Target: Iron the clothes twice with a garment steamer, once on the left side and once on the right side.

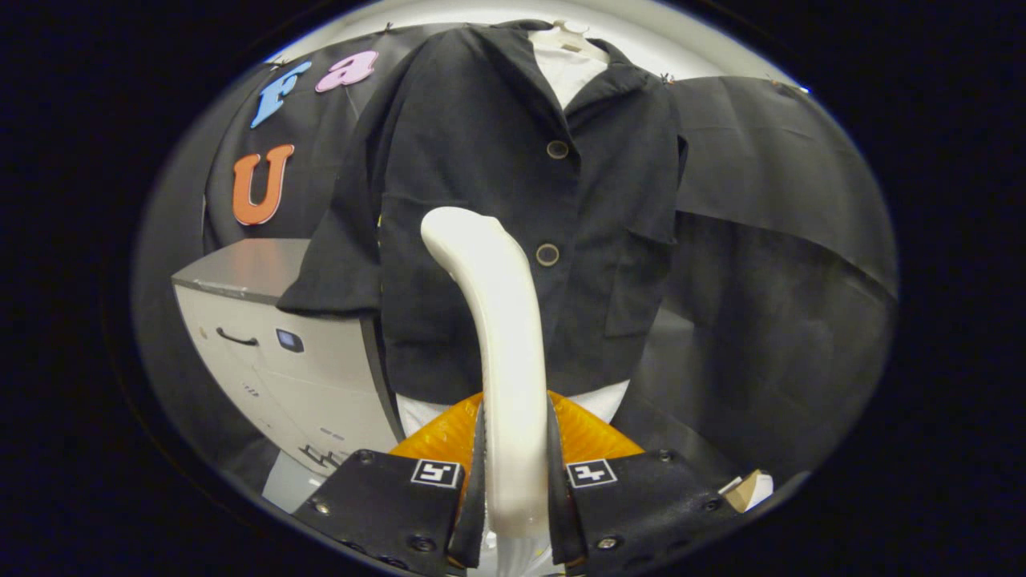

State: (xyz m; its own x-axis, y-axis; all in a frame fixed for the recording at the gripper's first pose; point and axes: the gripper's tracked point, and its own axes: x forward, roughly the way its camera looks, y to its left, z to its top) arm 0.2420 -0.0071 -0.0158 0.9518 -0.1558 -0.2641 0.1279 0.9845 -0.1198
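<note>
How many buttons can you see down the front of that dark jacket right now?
2. One button sits below the collar of the jacket; the other button is lower, just right of the steamer head. The steamer, held by the gripper, may hide more.

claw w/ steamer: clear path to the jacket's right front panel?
Probably yes. The claw is shut on the steamer, whose head faces the jacket; nothing stands between head and fabric.

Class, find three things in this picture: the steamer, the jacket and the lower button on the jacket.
steamer [505,336], gripper view, on its white handle above the fingers that clamp it.
jacket [473,144], gripper view, on the dark chest panel.
lower button [547,255], gripper view, on the button's face.
</note>
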